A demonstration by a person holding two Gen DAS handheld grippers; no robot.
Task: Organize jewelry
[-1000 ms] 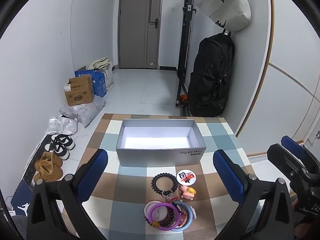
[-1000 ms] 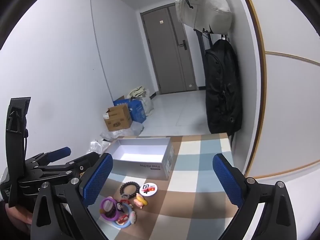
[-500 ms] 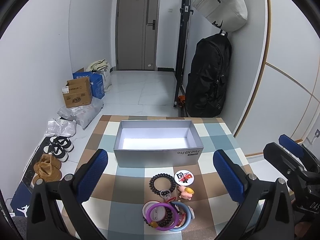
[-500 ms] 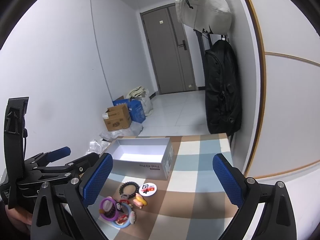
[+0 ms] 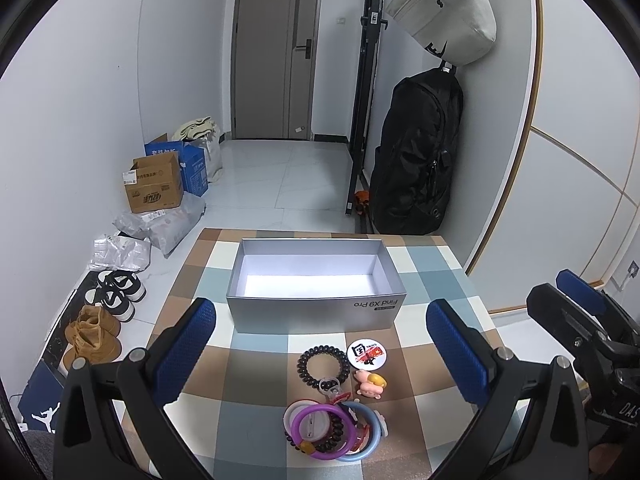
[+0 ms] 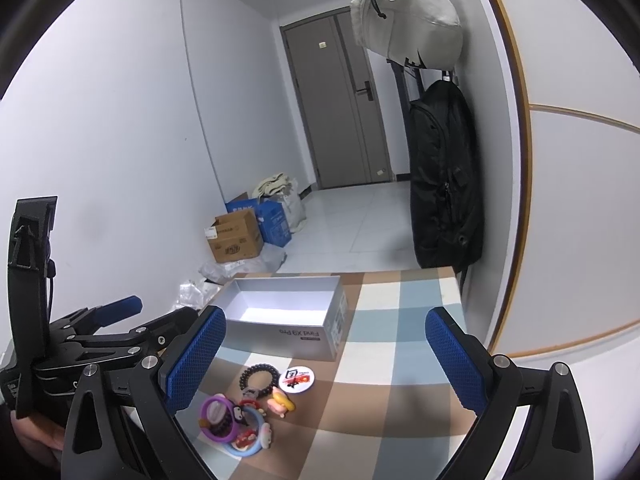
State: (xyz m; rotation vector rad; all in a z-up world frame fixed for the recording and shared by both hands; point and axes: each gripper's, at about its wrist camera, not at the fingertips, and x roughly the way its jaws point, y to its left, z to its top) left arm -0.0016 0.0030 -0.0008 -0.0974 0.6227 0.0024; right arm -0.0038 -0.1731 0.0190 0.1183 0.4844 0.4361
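Here, the jewelry pile (image 5: 334,428) of bracelets and charms lies on the checkered tablecloth (image 5: 248,384) just in front of the open silver phone box (image 5: 316,312). Left gripper (image 5: 320,344) and right gripper (image 6: 324,356) both hover with jaws spread, holding nothing.

The left wrist view looks squarely down the checkered table (image 5: 248,420) toward the door (image 5: 276,52), the right wrist view faces it obliquely from the right, and both share the grey box (image 5: 316,312) (image 6: 296,336).
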